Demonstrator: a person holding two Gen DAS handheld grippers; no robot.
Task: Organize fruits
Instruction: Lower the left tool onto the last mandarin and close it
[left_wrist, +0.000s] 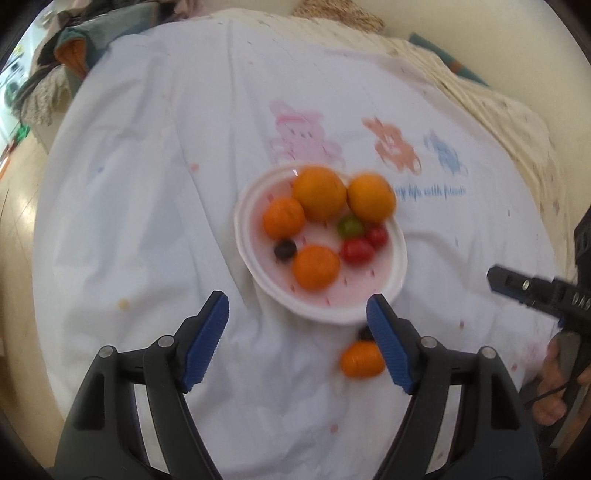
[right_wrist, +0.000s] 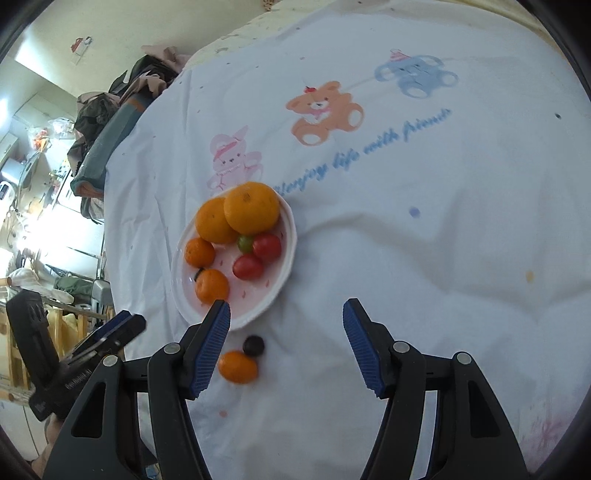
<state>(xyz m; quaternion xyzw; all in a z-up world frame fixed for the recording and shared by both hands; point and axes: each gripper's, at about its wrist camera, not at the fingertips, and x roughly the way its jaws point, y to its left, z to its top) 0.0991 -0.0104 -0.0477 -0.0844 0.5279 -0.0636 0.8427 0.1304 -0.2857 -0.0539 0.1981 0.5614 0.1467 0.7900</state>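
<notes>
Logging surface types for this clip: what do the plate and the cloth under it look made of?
Plate: likely glazed ceramic or melamine, white and glossy with small pink flecks and a highlight on the rim. Cloth: thin matte woven fabric, probably cotton, creased, with printed bears and lettering.

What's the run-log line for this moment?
left hand-held gripper: open, empty | right hand-held gripper: open, empty | plate: holds fruit | off plate: small orange, dark grape
</notes>
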